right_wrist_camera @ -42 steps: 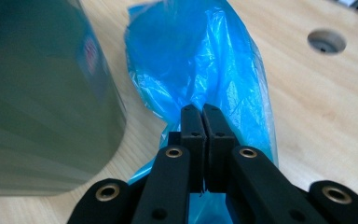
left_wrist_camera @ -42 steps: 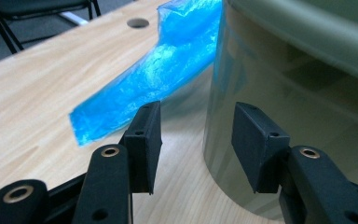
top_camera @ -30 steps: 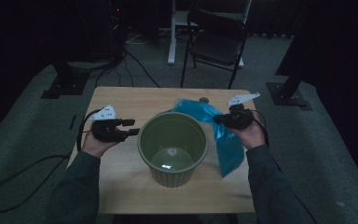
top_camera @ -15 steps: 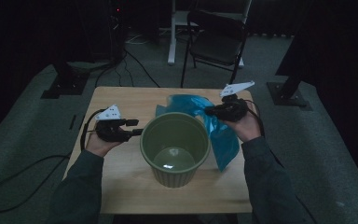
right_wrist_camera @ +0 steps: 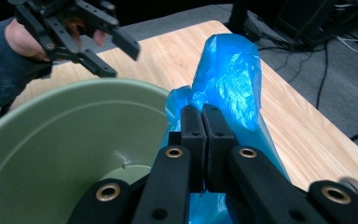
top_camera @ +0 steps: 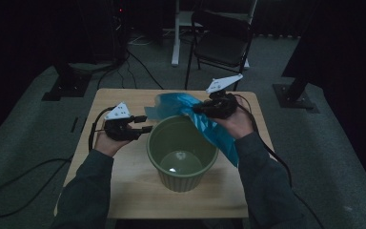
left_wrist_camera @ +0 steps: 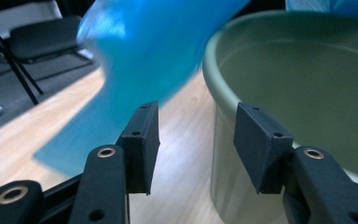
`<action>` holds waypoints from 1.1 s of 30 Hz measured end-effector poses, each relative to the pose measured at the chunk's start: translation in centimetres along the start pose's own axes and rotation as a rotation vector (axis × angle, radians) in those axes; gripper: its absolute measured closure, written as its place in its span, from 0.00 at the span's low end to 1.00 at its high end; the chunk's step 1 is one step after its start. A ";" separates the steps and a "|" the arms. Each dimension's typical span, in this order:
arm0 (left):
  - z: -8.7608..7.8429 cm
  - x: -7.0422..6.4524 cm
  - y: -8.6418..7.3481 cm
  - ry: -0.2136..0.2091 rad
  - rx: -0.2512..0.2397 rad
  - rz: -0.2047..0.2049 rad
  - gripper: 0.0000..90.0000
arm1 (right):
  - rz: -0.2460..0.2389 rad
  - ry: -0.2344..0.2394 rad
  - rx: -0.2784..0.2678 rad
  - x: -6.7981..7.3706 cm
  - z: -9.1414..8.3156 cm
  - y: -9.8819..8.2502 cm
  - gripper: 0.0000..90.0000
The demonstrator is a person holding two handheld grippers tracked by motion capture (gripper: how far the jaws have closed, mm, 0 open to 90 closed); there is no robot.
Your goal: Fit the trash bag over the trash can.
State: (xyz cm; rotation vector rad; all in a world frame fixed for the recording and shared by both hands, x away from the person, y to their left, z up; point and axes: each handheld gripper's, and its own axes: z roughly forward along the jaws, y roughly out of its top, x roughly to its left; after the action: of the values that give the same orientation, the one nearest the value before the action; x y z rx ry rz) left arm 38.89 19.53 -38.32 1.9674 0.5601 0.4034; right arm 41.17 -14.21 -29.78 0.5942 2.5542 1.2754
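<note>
Both forearms, in dark sleeves, enter from the near edge of the table [top_camera: 124,191]. The left gripper [top_camera: 143,125] is held level just left of the bin [top_camera: 181,148], jaws pointing right toward its rim; the jaws have just been opening and stand wide apart with nothing between them. In the left gripper view the right jaw sits close against the bin's outer wall; contact cannot be confirmed. The right gripper [top_camera: 196,110] is raised over the far right part of the rim, pointing left, its jaws pressed together on a fold of the bag [top_camera: 214,131]. The bag is thin, glossy blue plastic film, crumpled; one end bunches up beyond the jaws over the far rim, the rest hangs down to the right of the bin, past the right wrist. The bin is a round, dull green plastic container with a rolled rim, ribbed outer wall and smooth inside. It stands upright at the table's middle, nearer the near edge. Its floor shows a pale reflection; no contents are discernible. The table top is light wood with visible grain. A black folding chair [top_camera: 221,40] stands on grey carpet beyond the far edge.
</note>
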 end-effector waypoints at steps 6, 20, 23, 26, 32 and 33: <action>-0.6 -0.1 0.6 0.008 -0.039 0.005 0.53 | -0.046 0.049 0.023 1.7 2.8 2.0 0.99; -0.5 -1.0 2.0 0.007 -0.064 0.043 0.55 | -0.050 0.155 0.009 3.5 6.8 4.5 0.99; -0.3 -1.1 2.1 0.020 -0.050 0.056 0.75 | -0.057 0.167 0.009 3.9 7.2 4.7 0.99; -0.3 -1.1 2.1 0.007 -0.056 0.061 0.91 | -0.056 0.172 0.008 3.9 7.3 4.6 0.99; -0.4 -1.0 2.1 0.029 -0.059 0.067 0.98 | -0.065 0.183 0.013 3.9 7.1 4.4 0.92; -0.5 -1.0 2.0 0.036 -0.061 0.065 0.98 | -0.064 0.187 0.012 3.9 7.0 4.4 0.90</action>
State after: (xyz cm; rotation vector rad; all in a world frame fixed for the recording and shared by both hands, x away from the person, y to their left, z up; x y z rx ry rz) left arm 38.23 18.62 -36.29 1.9273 0.5016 0.4915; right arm 41.41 -5.14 -30.54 0.4097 2.7079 1.3536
